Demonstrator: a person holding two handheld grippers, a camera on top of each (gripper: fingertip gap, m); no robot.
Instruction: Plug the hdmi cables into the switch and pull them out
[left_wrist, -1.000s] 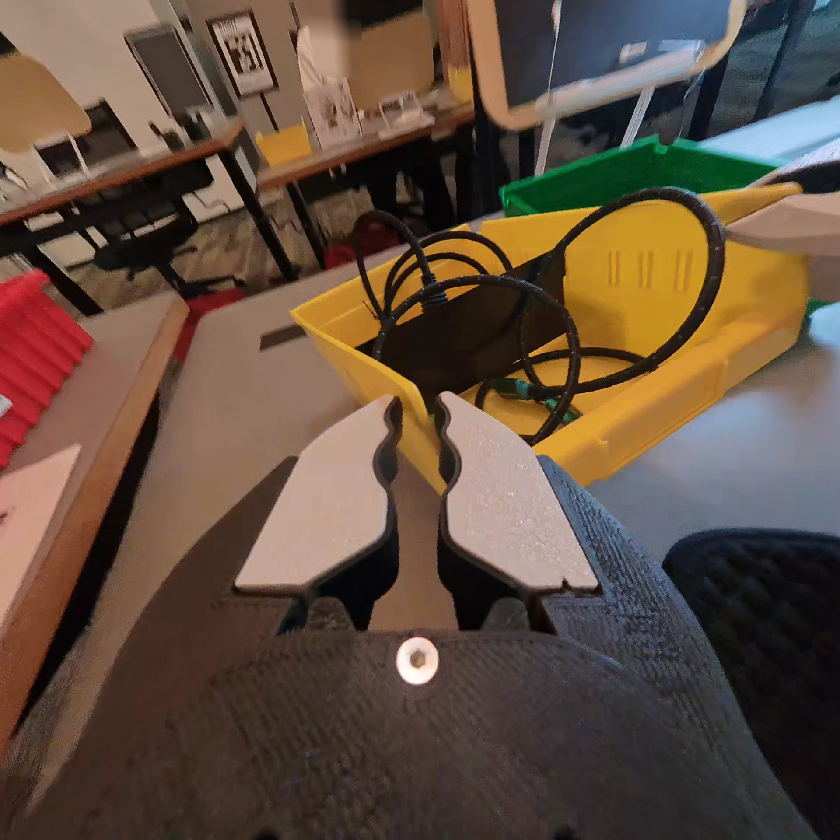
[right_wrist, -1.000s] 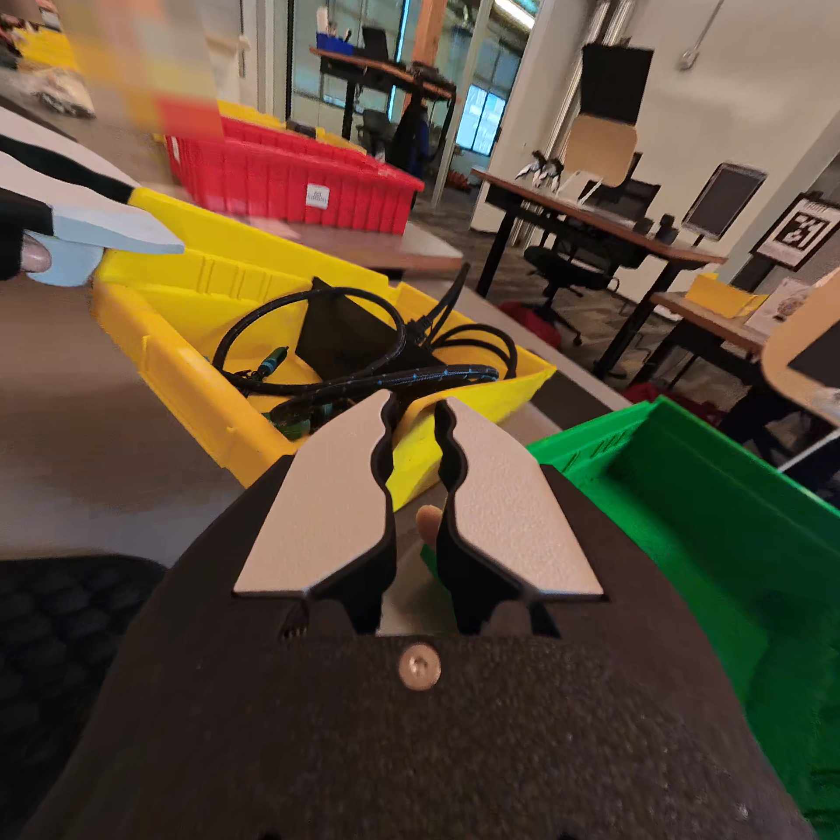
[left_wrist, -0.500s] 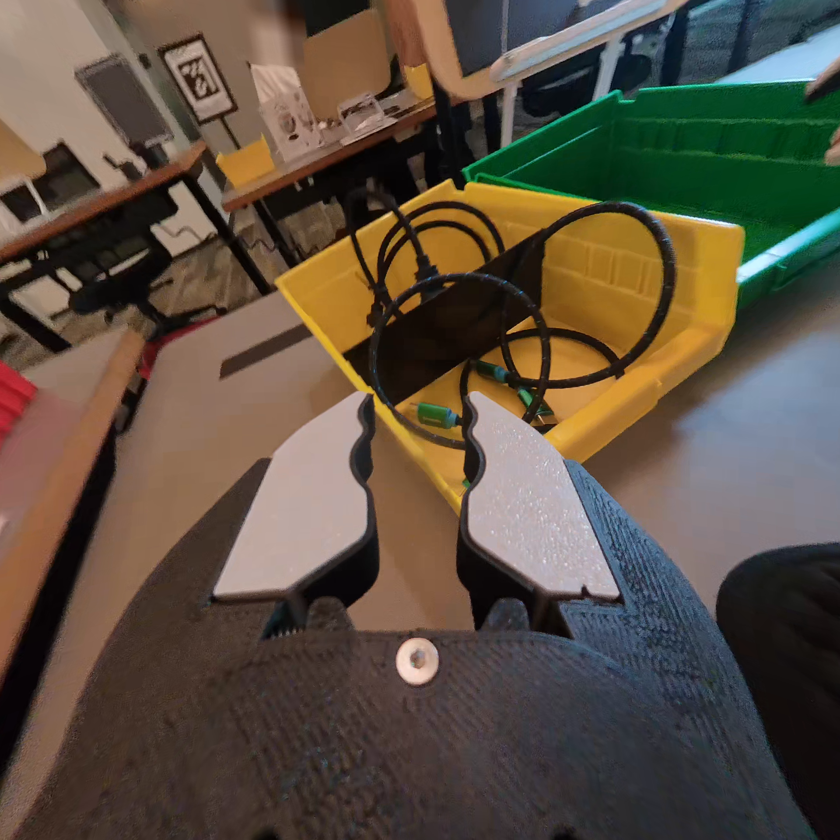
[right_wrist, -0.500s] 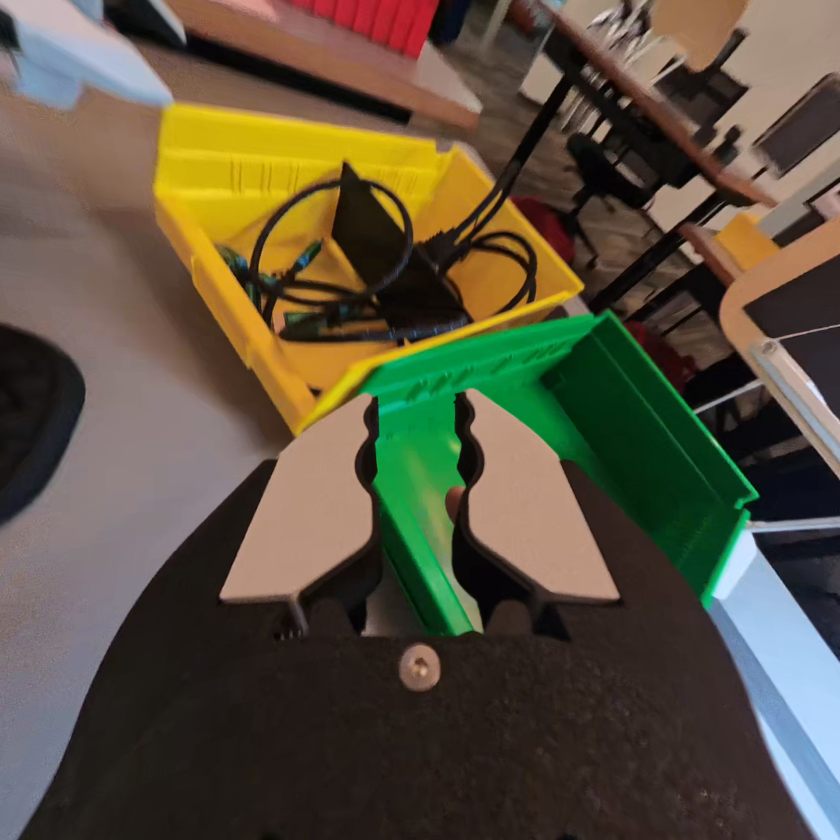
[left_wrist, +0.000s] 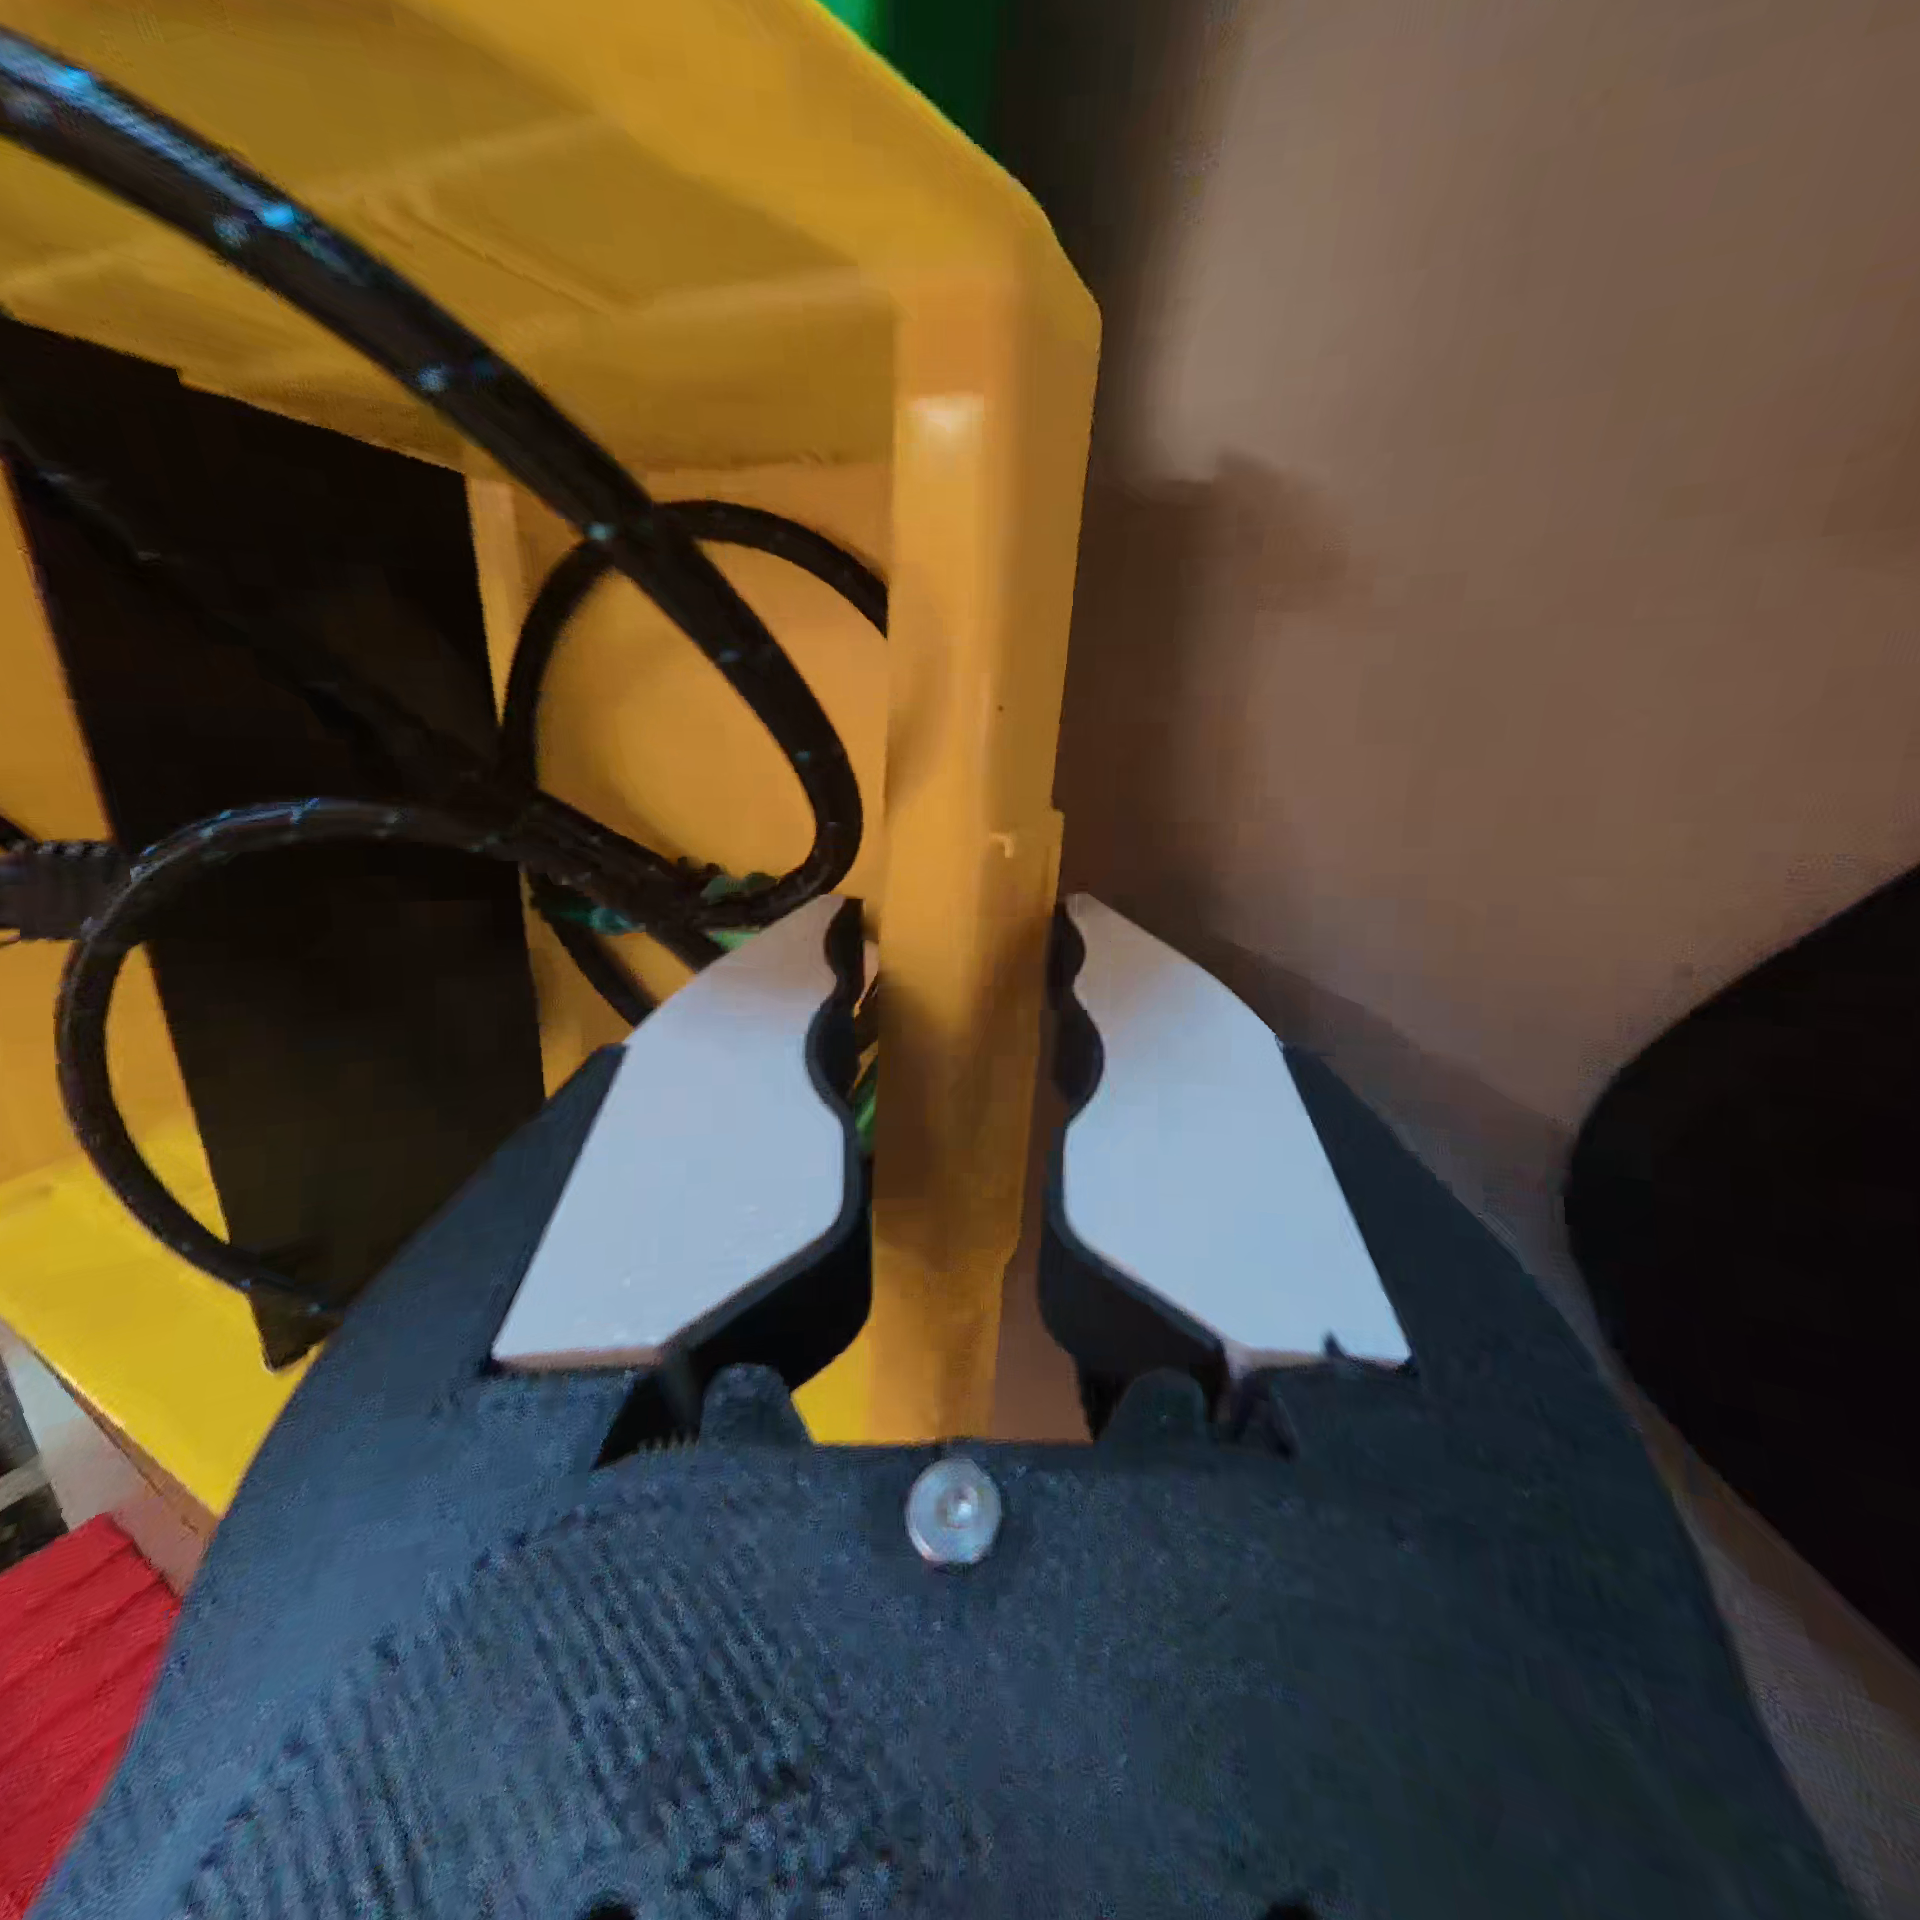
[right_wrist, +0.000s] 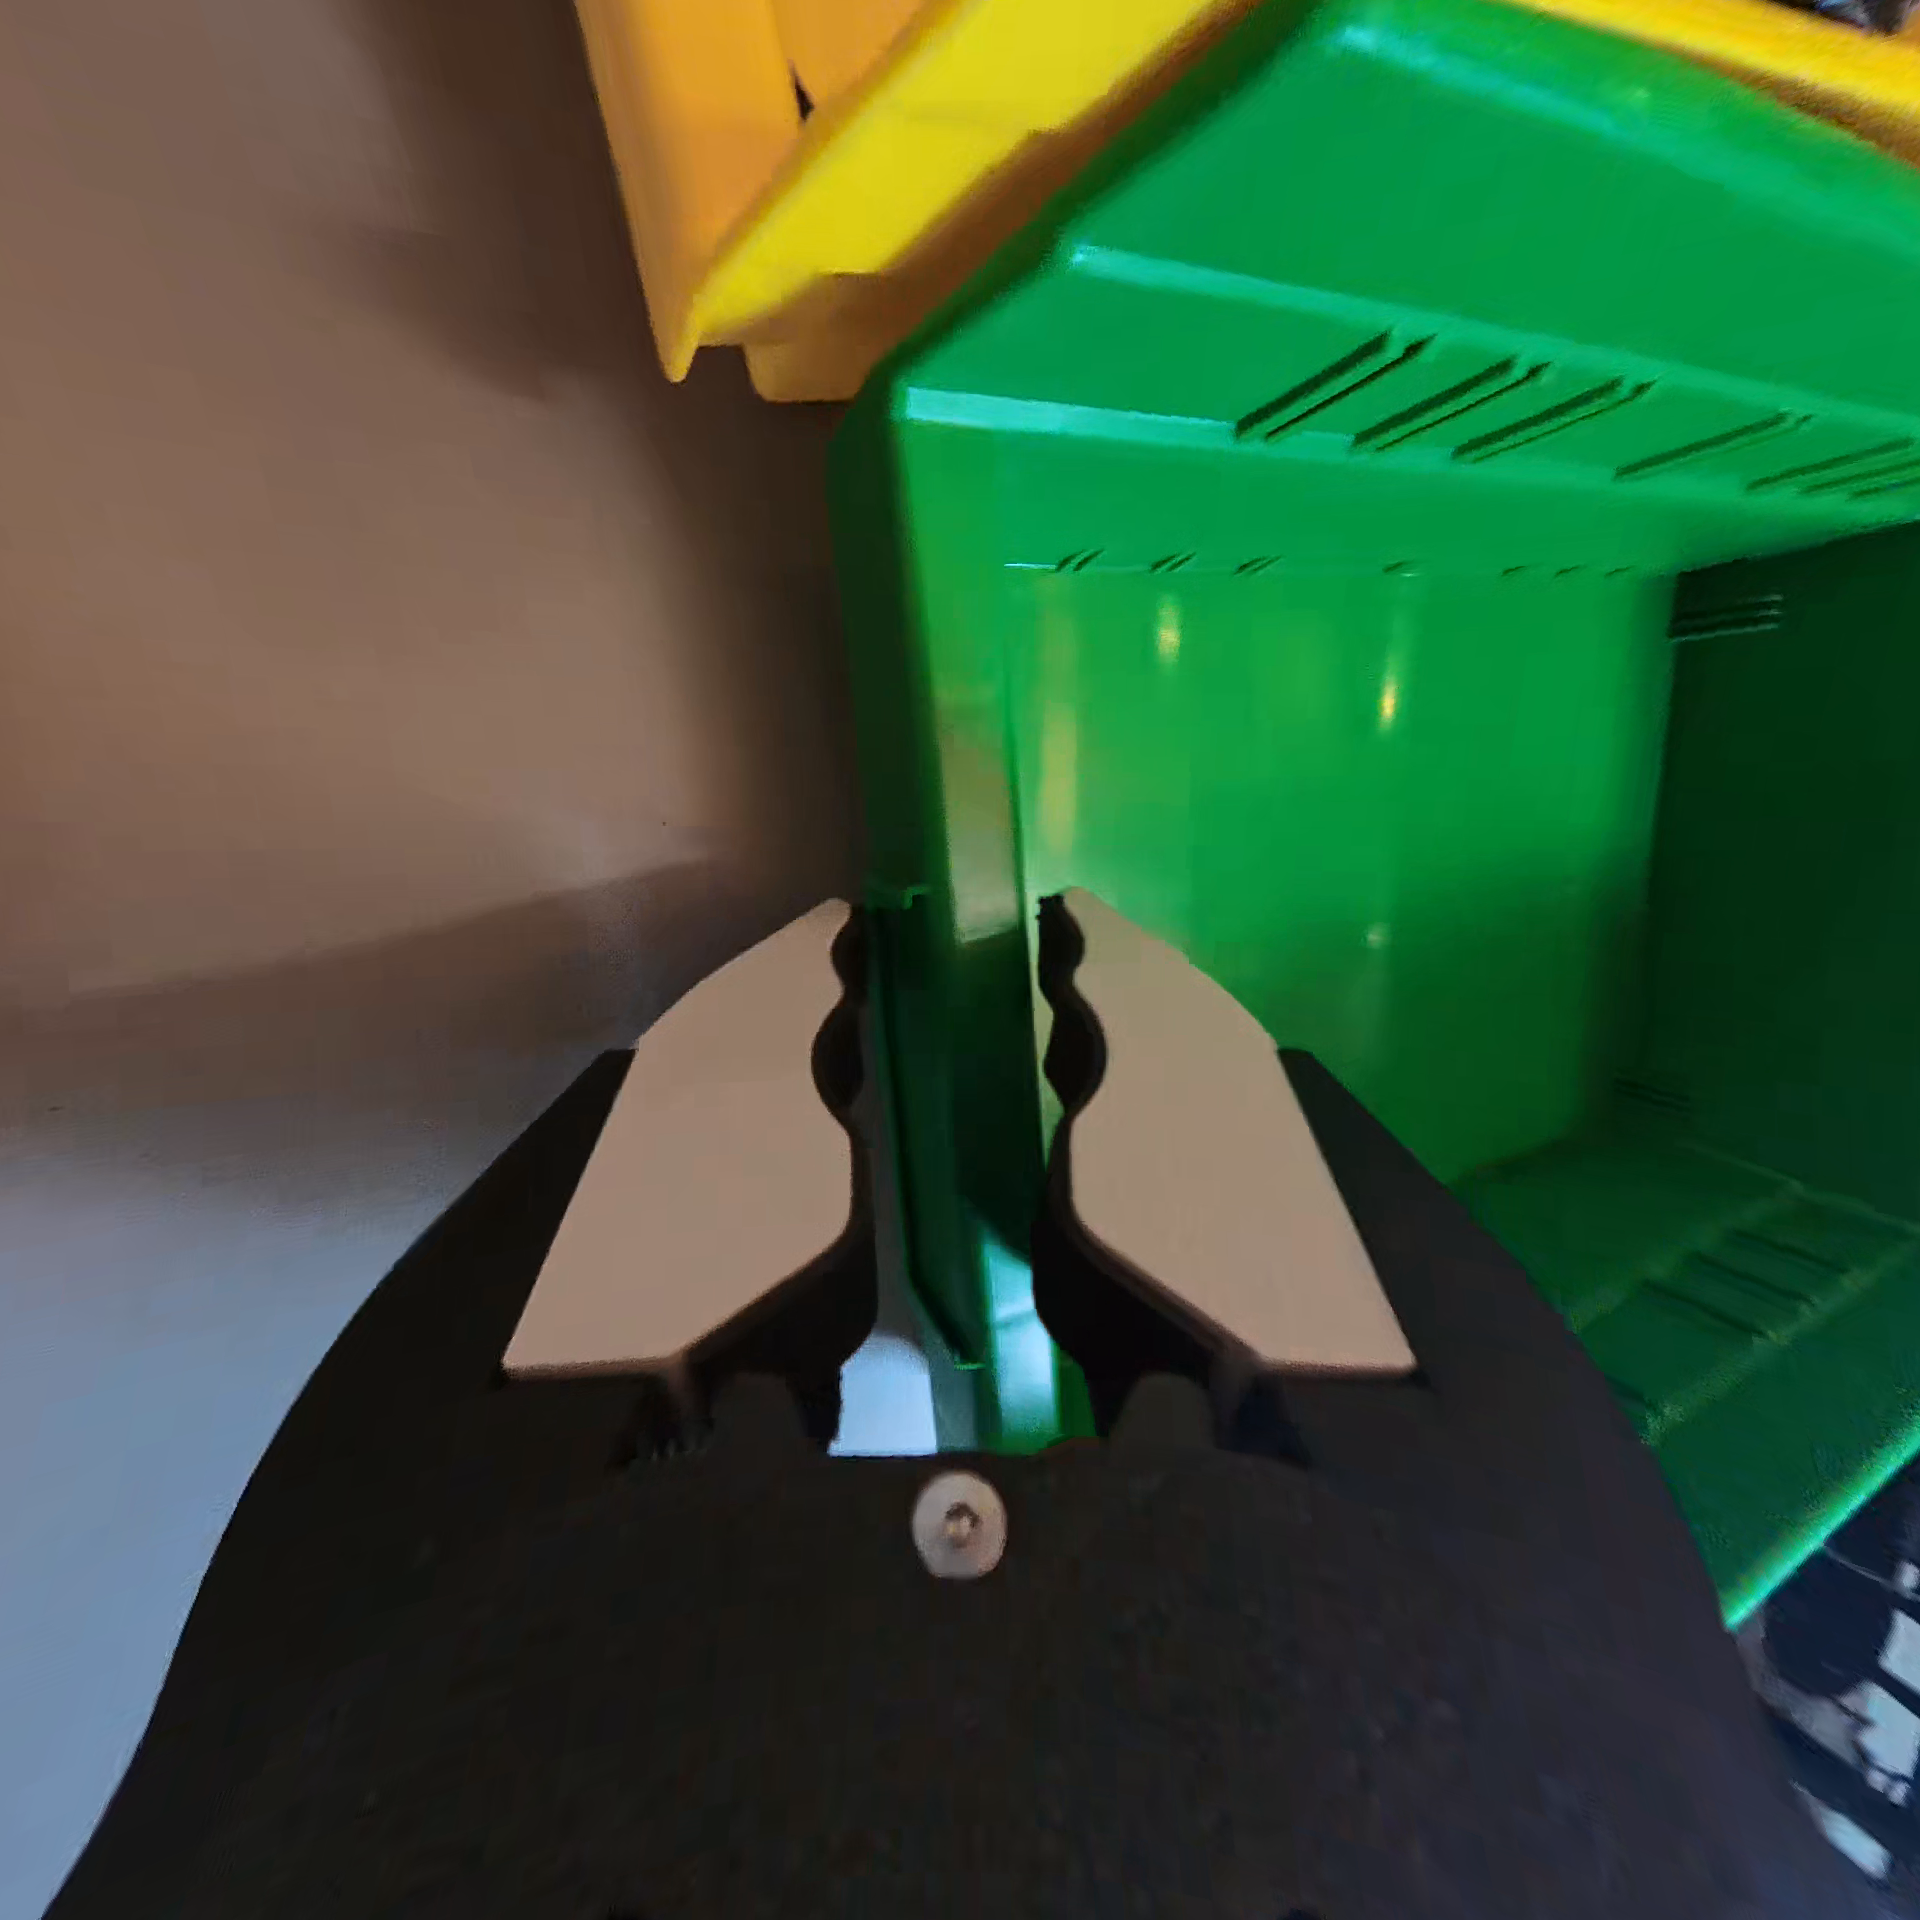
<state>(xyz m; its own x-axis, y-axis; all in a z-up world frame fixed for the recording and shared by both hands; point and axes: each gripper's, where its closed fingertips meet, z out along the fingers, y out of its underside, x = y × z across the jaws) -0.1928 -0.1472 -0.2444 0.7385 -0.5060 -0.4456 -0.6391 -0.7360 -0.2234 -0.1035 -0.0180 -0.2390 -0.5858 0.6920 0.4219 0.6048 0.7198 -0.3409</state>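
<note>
Black braided HDMI cables (left_wrist: 727, 665) lie coiled in a yellow bin (left_wrist: 977, 623), around a black flat panel (left_wrist: 312, 727) that stands in it. Green connector ends (left_wrist: 727, 888) peek out by my left fingertip. My left gripper (left_wrist: 956, 914) straddles the yellow bin's near wall, with a finger touching each side. My right gripper (right_wrist: 945, 904) straddles the side wall of an empty green bin (right_wrist: 1351, 831) in the same way. The yellow bin's corner (right_wrist: 883, 208) shows above the green bin. I cannot make out a switch.
Both bins stand side by side on a grey-brown table (right_wrist: 364, 623). A black padded object (left_wrist: 1766, 1247) lies on the table right of the left gripper. A red bin's edge (left_wrist: 62, 1662) shows at the lower left. There is about 15 cm between the tips of the two grippers.
Both grippers opened a little, then dropped forward and down. The left now sits over the yellow bin's wall, the right over the green bin's wall. The room behind is out of view.
</note>
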